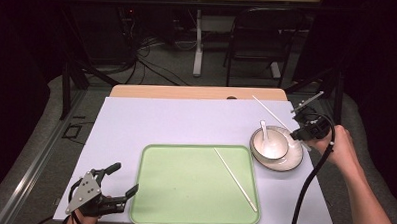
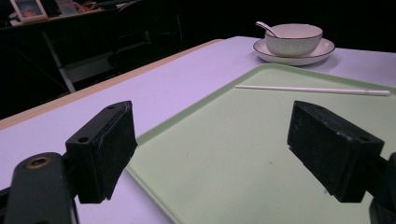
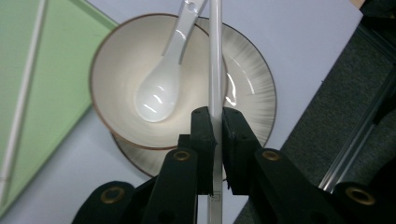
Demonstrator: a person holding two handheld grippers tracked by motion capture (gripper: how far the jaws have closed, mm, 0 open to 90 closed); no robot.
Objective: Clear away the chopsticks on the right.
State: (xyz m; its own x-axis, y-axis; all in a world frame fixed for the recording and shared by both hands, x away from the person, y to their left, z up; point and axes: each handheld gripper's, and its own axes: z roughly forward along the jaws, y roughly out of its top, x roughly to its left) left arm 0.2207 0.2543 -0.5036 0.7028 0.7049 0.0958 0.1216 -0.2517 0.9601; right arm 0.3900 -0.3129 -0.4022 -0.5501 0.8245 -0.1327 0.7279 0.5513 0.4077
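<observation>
While our left gripper (image 1: 118,180) waits wide open at the green tray's (image 1: 183,191) near-left corner, one white chopstick (image 1: 235,179) lies diagonally on the tray's right half. Right of the tray, our right gripper (image 3: 218,135) pinches the second chopstick (image 3: 215,65) above the bowl (image 1: 270,142), its length pointing away from the tray.

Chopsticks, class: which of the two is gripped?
The chopstick over the bowl, clamped by the right gripper; the other chopstick lies loose on the green tray.
</observation>
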